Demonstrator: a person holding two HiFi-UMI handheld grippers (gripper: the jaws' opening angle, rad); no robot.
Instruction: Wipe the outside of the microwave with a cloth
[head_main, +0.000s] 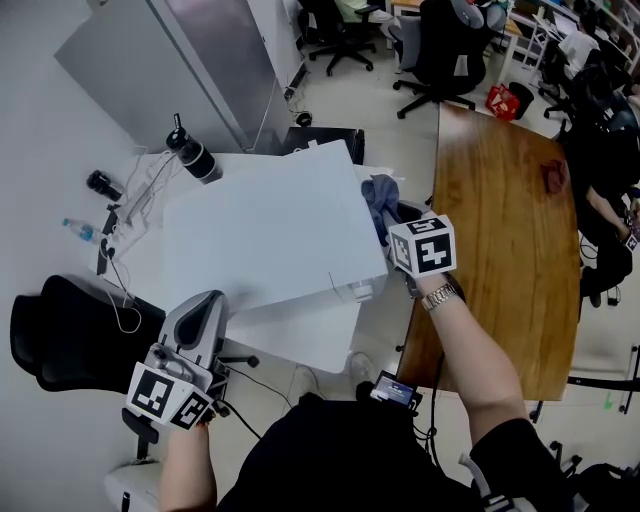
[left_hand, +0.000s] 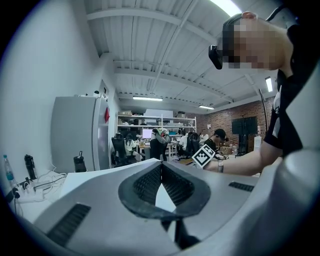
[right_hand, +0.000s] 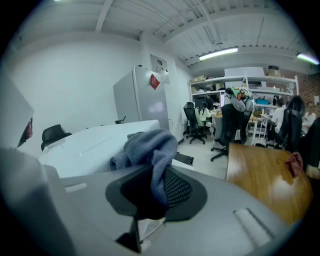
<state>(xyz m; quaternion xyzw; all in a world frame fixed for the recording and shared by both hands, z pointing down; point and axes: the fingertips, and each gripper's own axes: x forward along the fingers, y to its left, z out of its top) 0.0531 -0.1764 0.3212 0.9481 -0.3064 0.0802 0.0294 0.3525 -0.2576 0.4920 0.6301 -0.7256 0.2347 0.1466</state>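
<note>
**A:** L side first?

**B:** Left tool (left_hand: 161, 176) sits near-left, off the microwave's (head_main: 265, 225) front corner and not touching it. It's pressed together w/ nothing in it.

**A:** Where's the microwave?

**B:** Mid-frame on the white tabletop (head_main: 300, 345), white top facing up. A black flask (head_main: 193, 154) stands by its far-left corner.

**A:** And R?

**B:** Right tool (right_hand: 155, 192) is pinching the grey-blue cloth (right_hand: 150, 145), which is bunched over the tips at the microwave's right edge. Can't tell if it's touching the side. Wooden tabletop (head_main: 500, 220) is just right of that.
</note>
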